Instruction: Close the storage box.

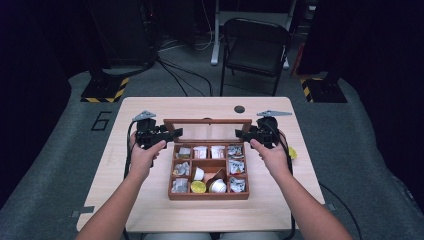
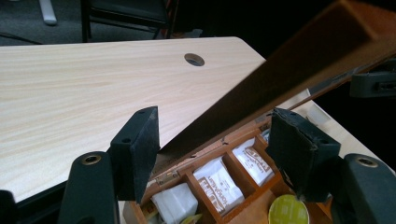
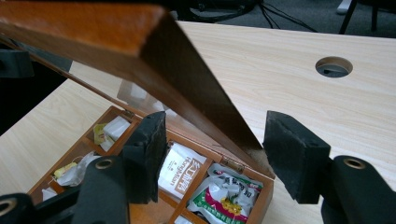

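a wooden compartment box (image 1: 208,196) sits mid-table on pale woodgrain (image 1: 150,210), its glass-paned lid (image 1: 207,121) raised. the left gripper (image 1: 172,134) and right gripper (image 1: 242,134) flank the lid's side rails, matte black jaws spread; contact seems unlikely but is hard to judge. crinkled sachets (image 3: 180,170) fill the cells.

The wooden box (image 1: 208,195) you are working on sits at the middle of the table, near your edge. It is reddish-brown and divided into small compartments. Its lid (image 1: 207,121) is a wooden frame with a clear pane, hinged at the far side and raised to stand open. The compartments hold white sachets (image 2: 217,179), crumpled foil packets (image 1: 236,166), one green-printed packet (image 3: 223,197) and small round capsules, one with a yellow top (image 1: 198,187).
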{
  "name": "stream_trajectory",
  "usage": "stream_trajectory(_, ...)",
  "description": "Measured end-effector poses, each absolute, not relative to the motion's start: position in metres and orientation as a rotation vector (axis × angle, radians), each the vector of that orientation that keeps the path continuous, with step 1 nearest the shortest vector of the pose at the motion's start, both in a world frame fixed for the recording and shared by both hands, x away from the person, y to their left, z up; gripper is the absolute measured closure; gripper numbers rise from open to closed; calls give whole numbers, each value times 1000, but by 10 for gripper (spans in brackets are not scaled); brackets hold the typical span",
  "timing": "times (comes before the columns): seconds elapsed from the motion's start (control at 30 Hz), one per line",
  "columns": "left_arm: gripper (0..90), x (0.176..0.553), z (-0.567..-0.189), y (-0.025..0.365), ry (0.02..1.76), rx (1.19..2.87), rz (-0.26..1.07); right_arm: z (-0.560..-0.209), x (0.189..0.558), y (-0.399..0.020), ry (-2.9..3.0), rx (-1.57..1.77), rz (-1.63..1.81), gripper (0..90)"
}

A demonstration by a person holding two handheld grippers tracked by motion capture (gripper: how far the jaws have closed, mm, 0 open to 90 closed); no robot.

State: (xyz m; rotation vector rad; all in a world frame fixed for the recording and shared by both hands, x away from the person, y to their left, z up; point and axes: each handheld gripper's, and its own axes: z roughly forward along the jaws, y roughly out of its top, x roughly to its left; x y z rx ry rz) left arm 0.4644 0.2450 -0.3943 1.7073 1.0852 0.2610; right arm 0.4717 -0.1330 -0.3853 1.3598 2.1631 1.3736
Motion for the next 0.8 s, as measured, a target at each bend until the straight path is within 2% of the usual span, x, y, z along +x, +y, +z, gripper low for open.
stream_trajectory(0.8,403,432,-374,253,1012,1708,332,-369,443,-145,2146,1289,1451,480)
